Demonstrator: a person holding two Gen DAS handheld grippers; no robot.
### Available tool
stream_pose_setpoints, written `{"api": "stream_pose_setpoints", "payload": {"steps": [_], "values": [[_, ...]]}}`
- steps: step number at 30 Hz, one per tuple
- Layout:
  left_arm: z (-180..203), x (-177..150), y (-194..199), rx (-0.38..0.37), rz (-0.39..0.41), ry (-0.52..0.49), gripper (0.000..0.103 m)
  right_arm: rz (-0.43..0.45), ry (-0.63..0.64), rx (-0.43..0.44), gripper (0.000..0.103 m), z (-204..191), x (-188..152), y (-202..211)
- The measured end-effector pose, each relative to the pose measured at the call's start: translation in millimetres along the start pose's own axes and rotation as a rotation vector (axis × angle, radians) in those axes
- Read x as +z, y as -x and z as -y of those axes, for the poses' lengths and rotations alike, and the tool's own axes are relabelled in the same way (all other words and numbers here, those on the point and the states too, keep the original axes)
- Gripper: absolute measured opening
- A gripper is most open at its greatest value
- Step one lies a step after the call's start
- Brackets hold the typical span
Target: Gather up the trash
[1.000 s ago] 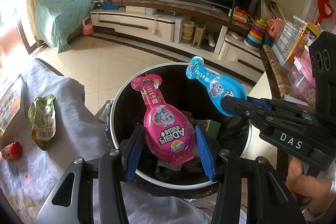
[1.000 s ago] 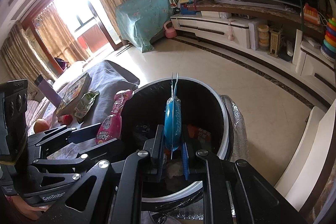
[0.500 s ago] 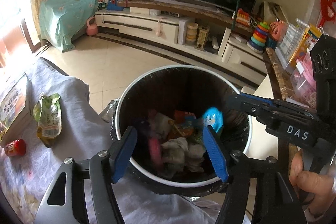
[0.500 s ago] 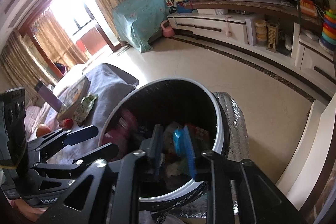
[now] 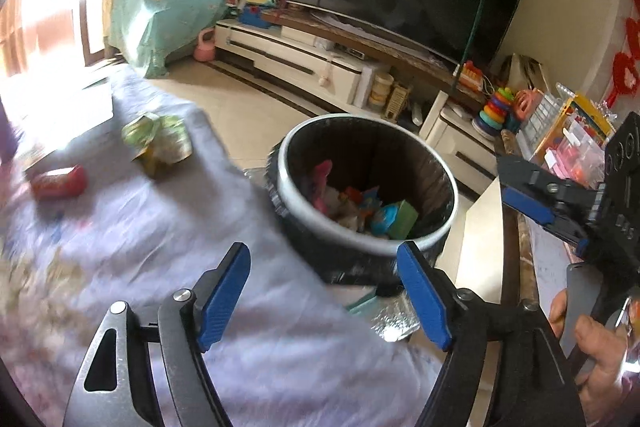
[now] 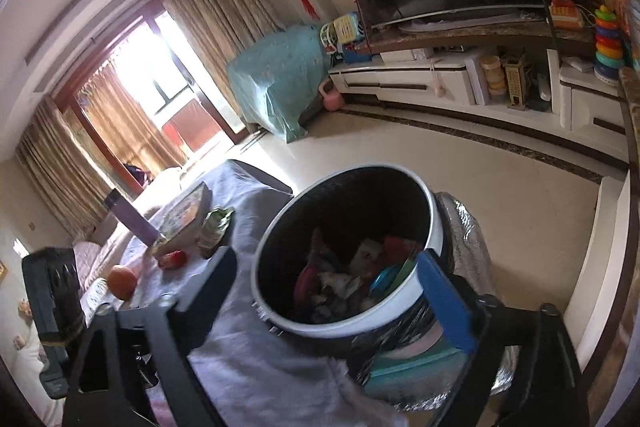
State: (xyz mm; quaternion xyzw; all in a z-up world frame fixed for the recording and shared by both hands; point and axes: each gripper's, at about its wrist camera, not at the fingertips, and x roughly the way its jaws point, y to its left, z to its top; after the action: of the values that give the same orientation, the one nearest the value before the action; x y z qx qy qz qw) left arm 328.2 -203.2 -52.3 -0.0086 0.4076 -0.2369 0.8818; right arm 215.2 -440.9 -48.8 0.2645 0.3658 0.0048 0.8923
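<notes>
1. Trash bin [image 5: 362,235], white rim, black liner, sits ahead of both grippers; pink packet [image 5: 322,179] and blue packet [image 5: 384,217] lie inside among other litter.
2. Left gripper [image 5: 324,293]: jaws opening, nothing between them.
3. Right gripper [image 6: 332,291]: jaws opening wide, empty.
4. Green wrapper [image 5: 158,143] and red item [image 5: 58,181] on the grey cloth [image 5: 160,247], ahead-left of the left gripper.

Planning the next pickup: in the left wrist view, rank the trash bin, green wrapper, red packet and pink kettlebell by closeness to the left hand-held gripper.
1. Trash bin, just ahead, right.
2. Green wrapper, on the cloth, left.
3. Red packet, farther left; close call with the wrapper.
4. Pink kettlebell, far, on the floor.
</notes>
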Motion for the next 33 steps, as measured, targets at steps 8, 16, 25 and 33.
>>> {"api": "stream_pose_setpoints", "payload": {"steps": [8,16,25,33], "values": [[-25,-53,51,0.032,0.024,0.06,0.078,0.038,0.027,-0.008,0.102,-33,-42,27],[-30,-81,110,0.078,0.14,0.077,0.078,0.153,0.134,-0.121,0.102,-69,-64,59],[-18,-116,173,0.189,0.37,0.046,0.102,0.372,0.306,-0.273,0.103,-104,-82,98],[0,-139,166,0.279,0.458,-0.026,0.102,0.388,0.291,-0.281,0.103,-93,-101,91]]}}
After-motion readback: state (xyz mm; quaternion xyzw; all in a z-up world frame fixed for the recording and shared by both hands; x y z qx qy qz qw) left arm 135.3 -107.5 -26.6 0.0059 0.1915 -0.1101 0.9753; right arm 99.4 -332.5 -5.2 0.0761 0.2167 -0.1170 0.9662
